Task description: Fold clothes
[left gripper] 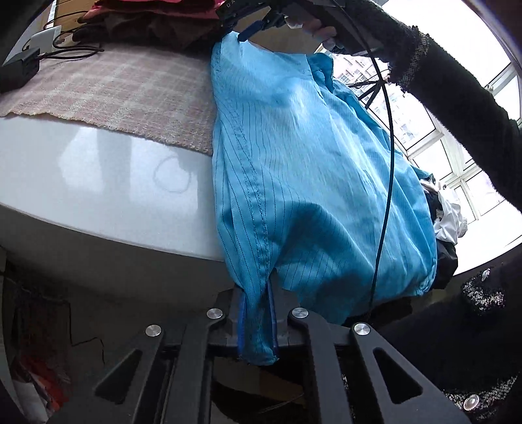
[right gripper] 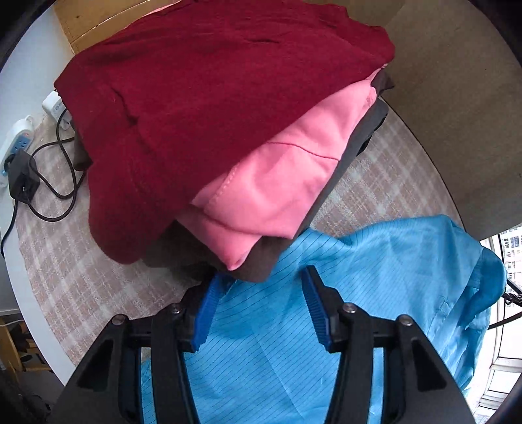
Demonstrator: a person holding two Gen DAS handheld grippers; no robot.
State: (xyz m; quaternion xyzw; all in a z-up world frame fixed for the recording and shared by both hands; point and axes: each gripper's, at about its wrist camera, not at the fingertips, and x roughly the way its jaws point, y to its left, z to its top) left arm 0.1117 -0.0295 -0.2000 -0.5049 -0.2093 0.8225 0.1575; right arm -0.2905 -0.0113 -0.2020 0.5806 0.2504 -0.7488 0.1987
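Note:
A light blue pinstriped garment (left gripper: 293, 163) lies stretched from the woven mat over the white table's front edge (left gripper: 98, 228). My left gripper (left gripper: 257, 326) is shut on its near hem, and the fabric bunches between the blue pads. In the left wrist view my right gripper (left gripper: 251, 29) hovers at the garment's far corner, held by a hand in a dark knit sleeve (left gripper: 456, 98). In the right wrist view that right gripper (right gripper: 261, 296) points down at the blue garment (right gripper: 261, 358). Its jaws stand apart and the cloth lies below them, not pinched.
A stack of folded clothes sits just beyond the right gripper: dark red (right gripper: 195, 98) on top, pink (right gripper: 277, 195) and brown below. A power strip (right gripper: 16, 140), an adapter (right gripper: 21, 176) and cables lie on the checked mat (right gripper: 65, 277). More crumpled clothes (left gripper: 447, 221) sit by the window.

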